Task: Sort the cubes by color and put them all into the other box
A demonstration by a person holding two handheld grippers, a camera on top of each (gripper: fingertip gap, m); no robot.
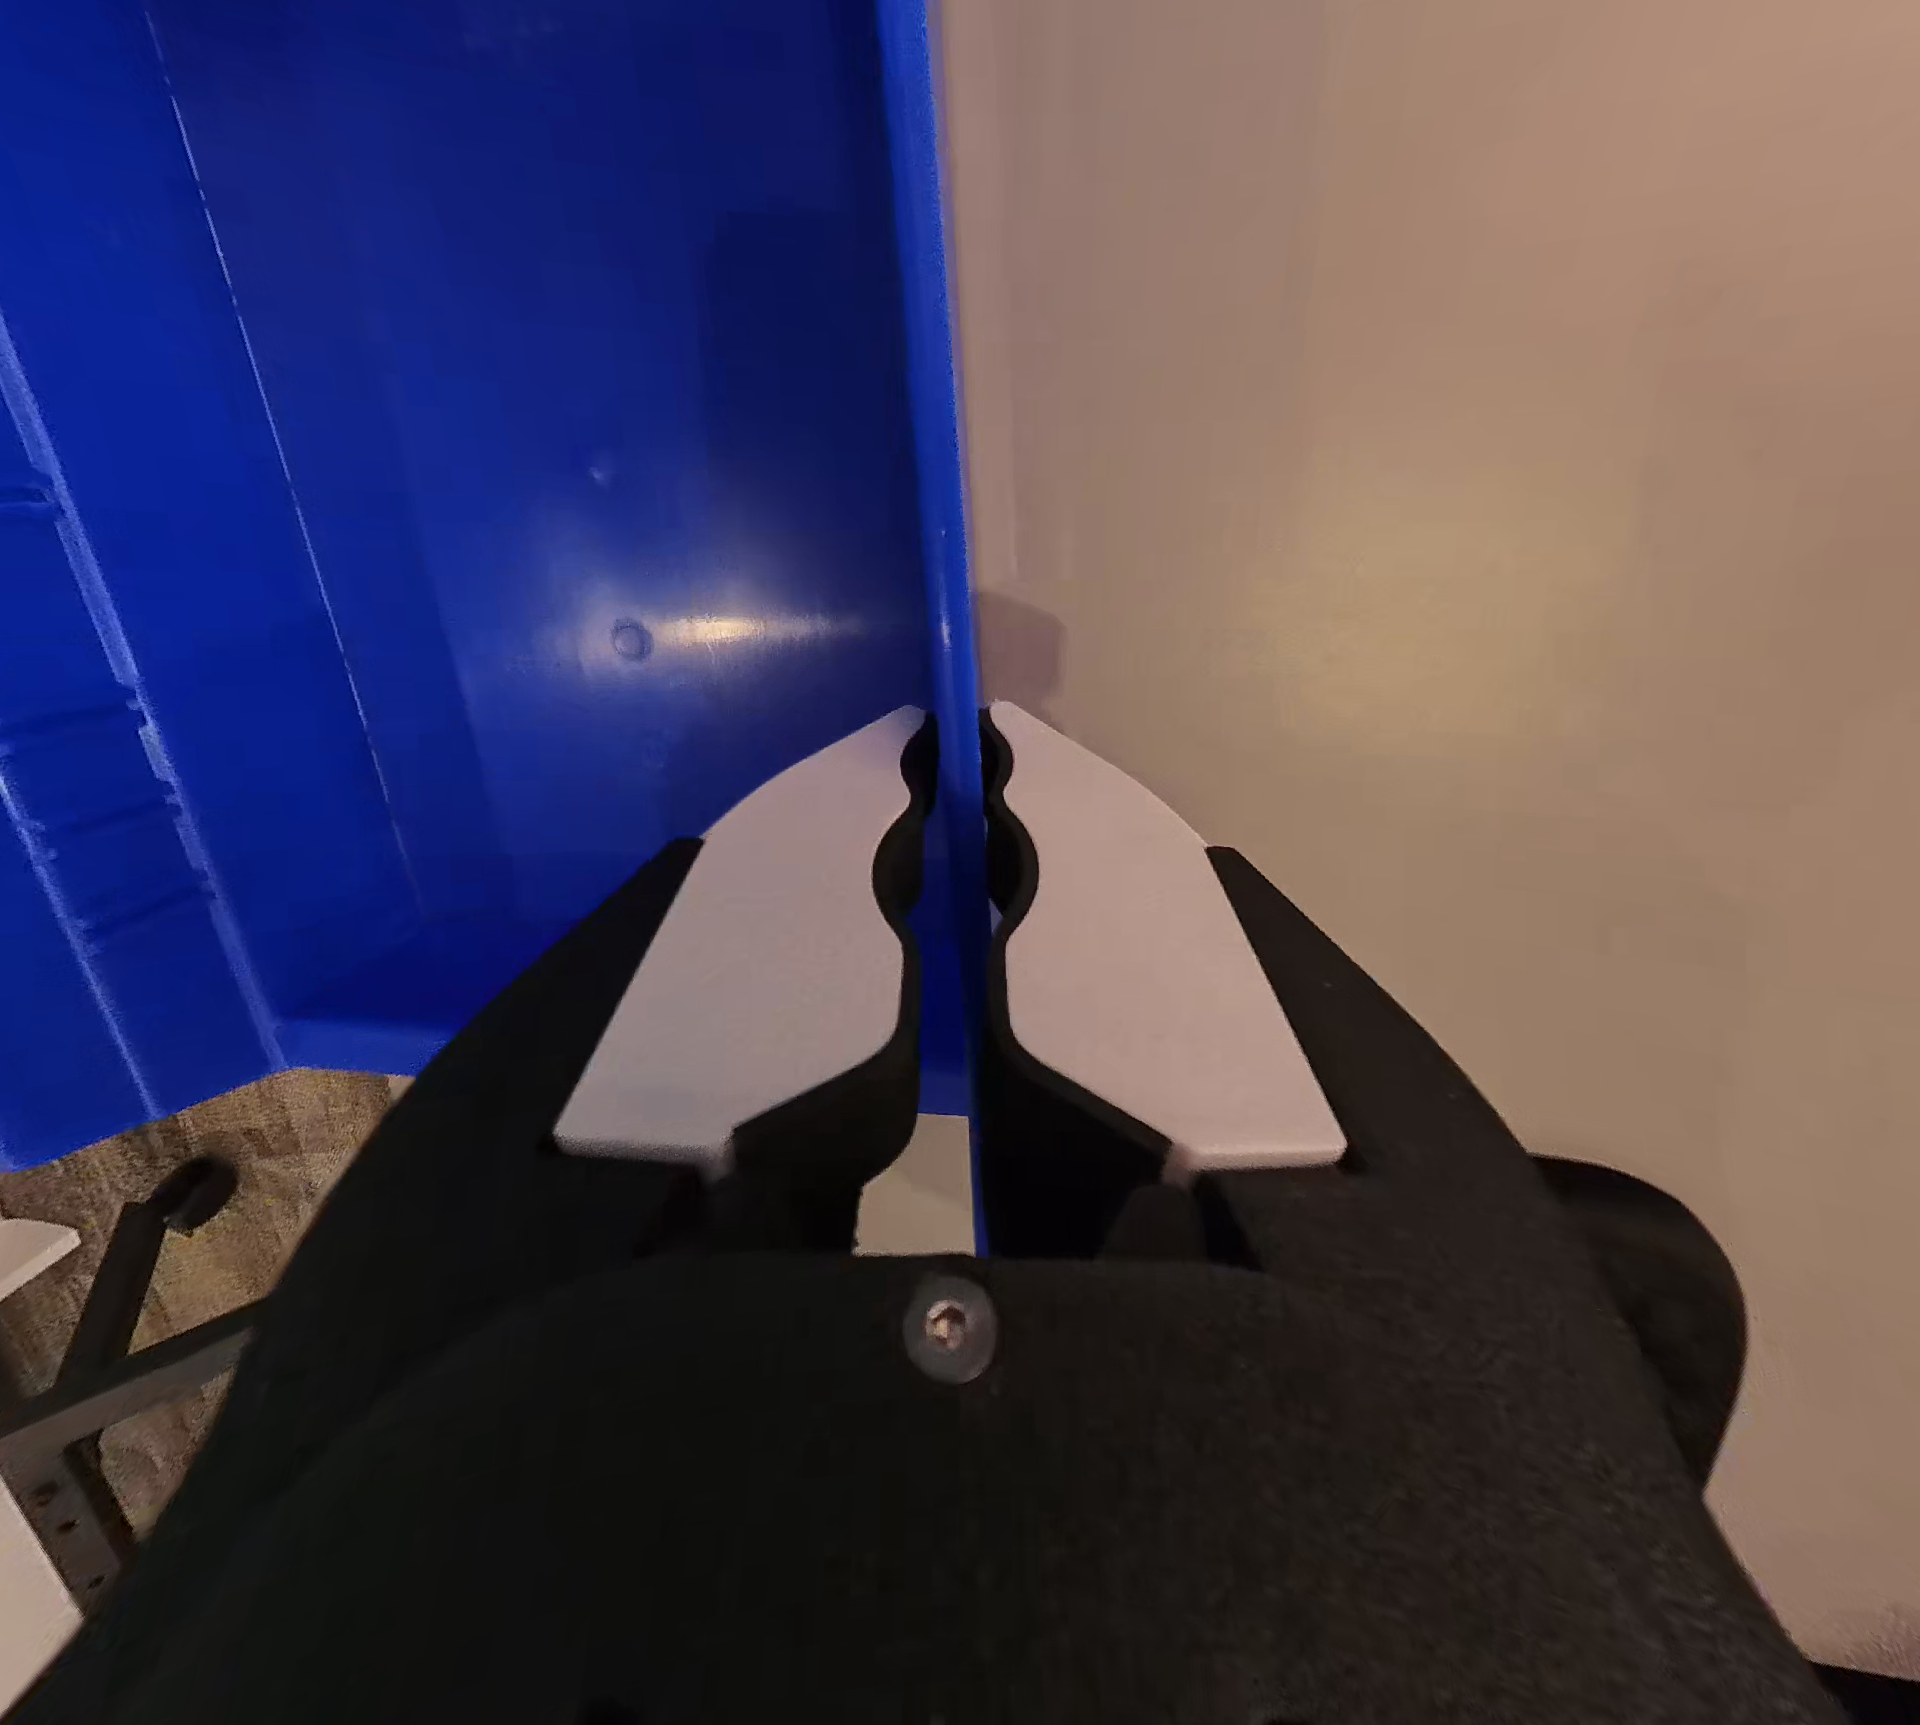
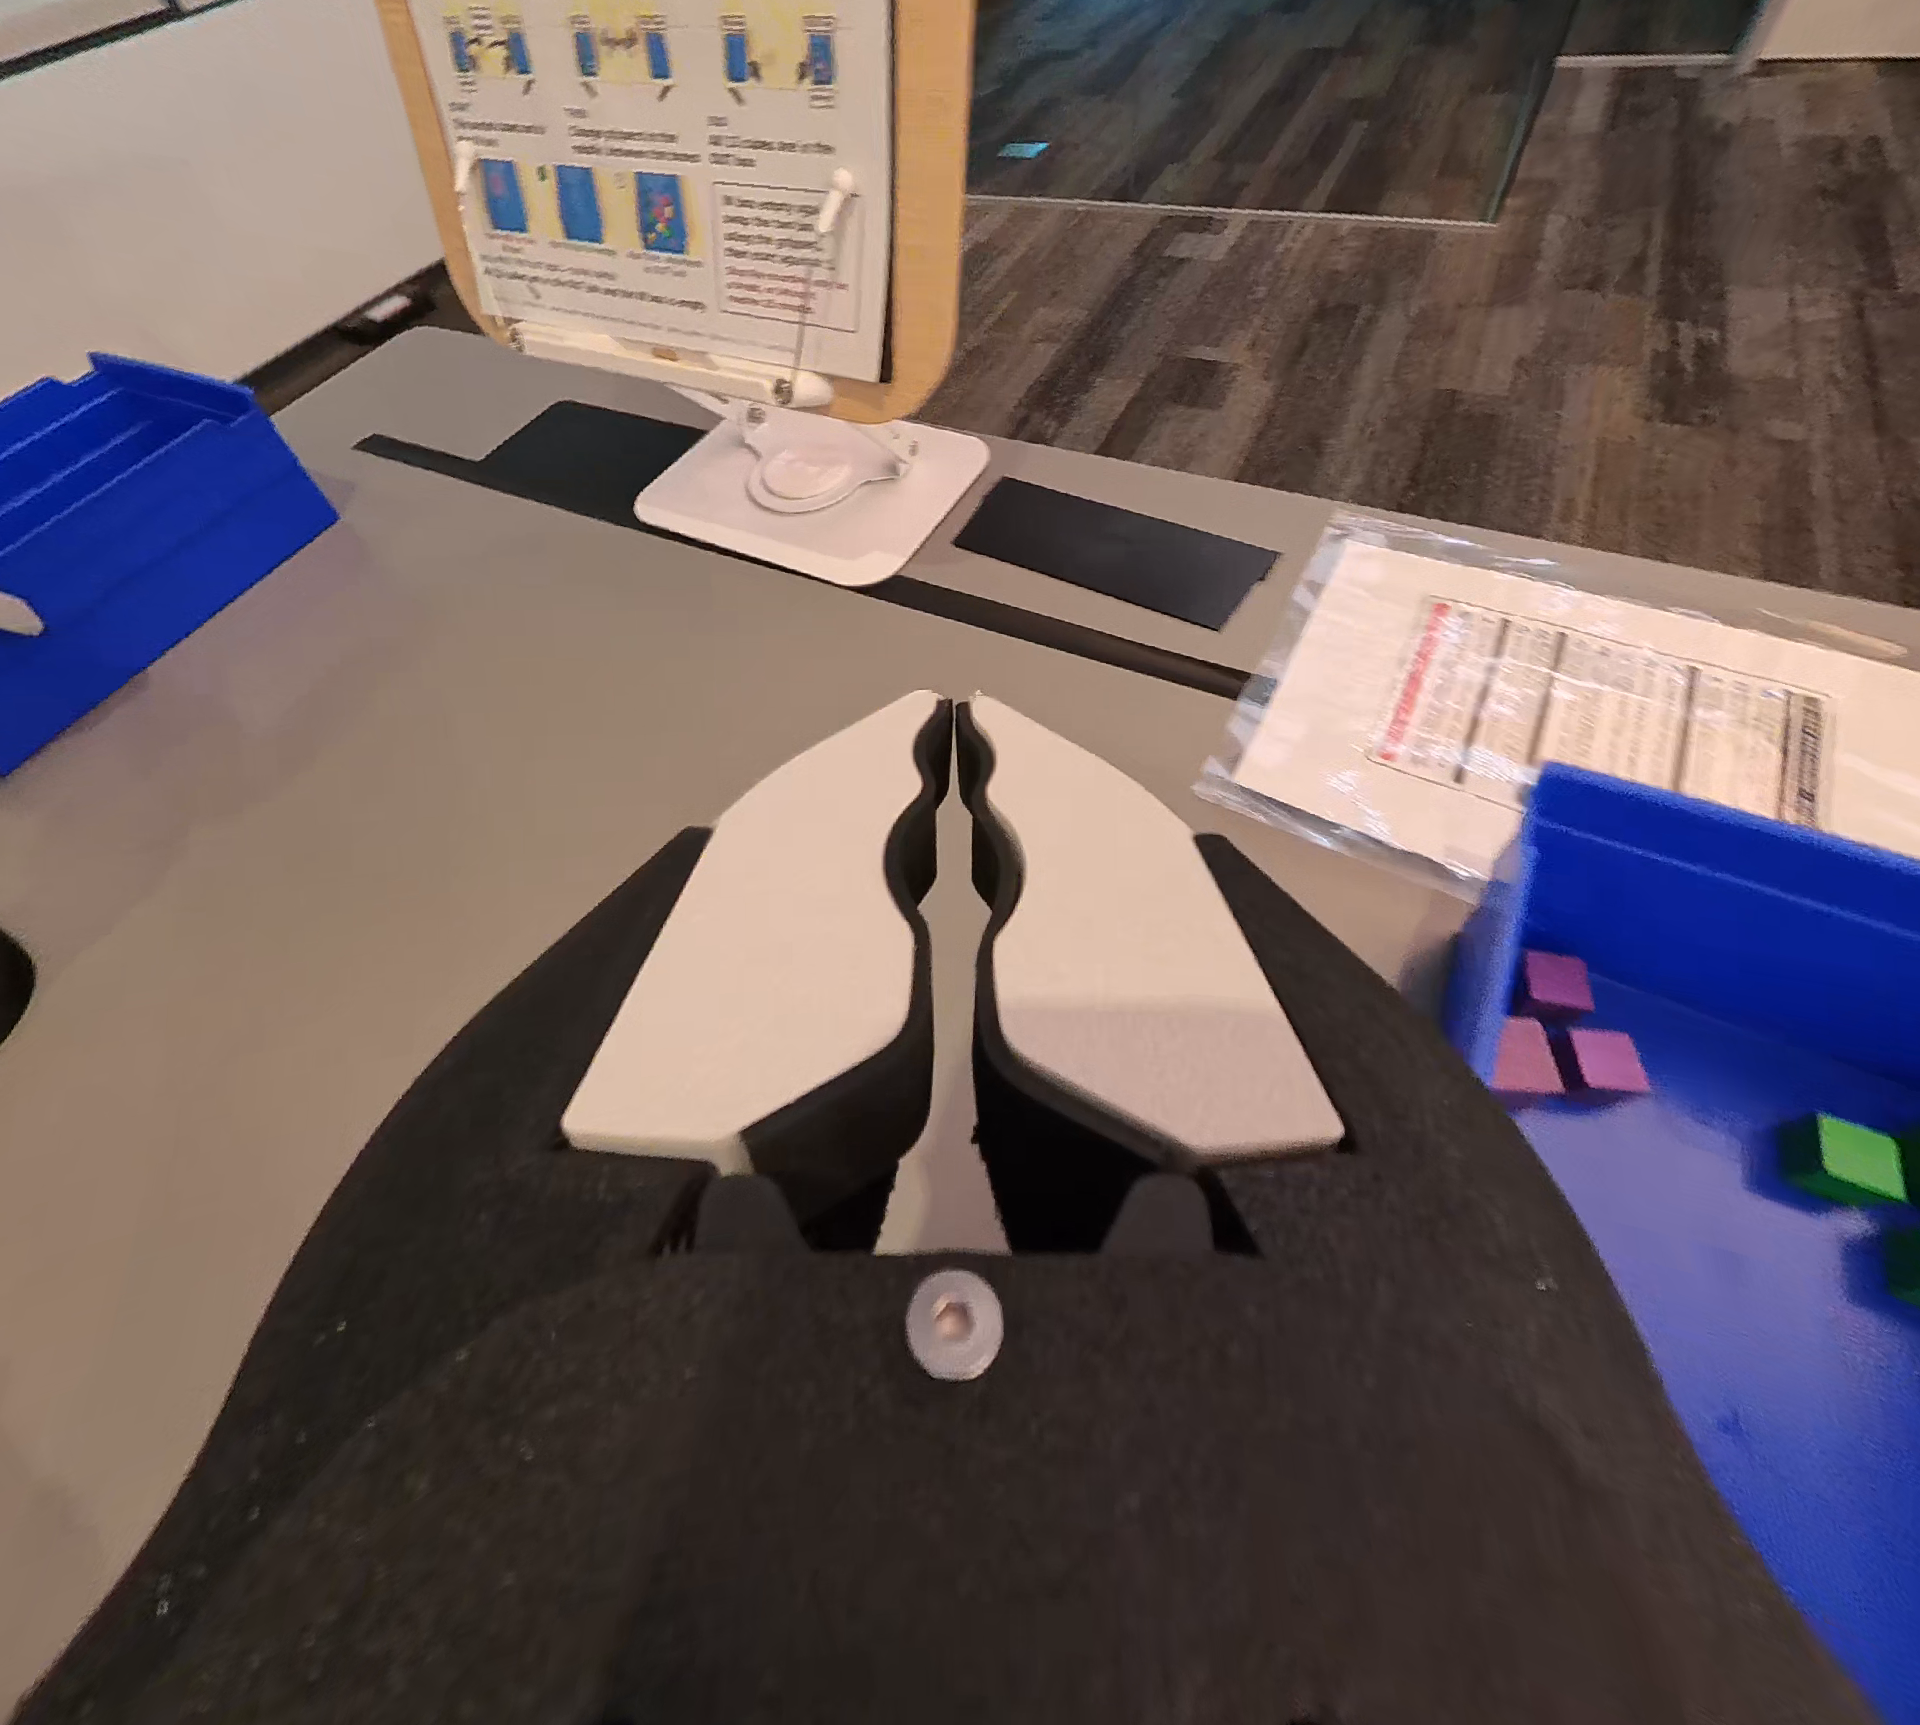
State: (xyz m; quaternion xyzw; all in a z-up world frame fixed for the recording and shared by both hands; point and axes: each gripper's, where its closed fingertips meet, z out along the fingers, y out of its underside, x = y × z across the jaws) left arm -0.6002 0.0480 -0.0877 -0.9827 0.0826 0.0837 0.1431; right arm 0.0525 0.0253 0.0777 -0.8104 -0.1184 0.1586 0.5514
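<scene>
In the left wrist view my left gripper [image 1: 958,719] is shut on the thin side wall of an empty blue box [image 1: 468,428], one finger inside and one outside. That box is tipped up off the table and also shows at the far left of the right wrist view [image 2: 135,522], with a white fingertip [image 2: 19,615] against it. My right gripper [image 2: 956,704] is shut and empty above the grey table [image 2: 468,688]. A second blue box [image 2: 1714,1312] at the right holds purple cubes [image 2: 1558,1041] by its far left corner and green cubes [image 2: 1849,1166] beside them.
A tan board with illustrated sheets [image 2: 665,86] stands on a white base [image 2: 821,501] at the table's far edge. A plastic sleeve with a printed page [image 2: 1538,699] lies behind the right box. Black strips [image 2: 1112,548] run along the far edge. A beige wall [image 1: 1455,428] fills the left view's right half.
</scene>
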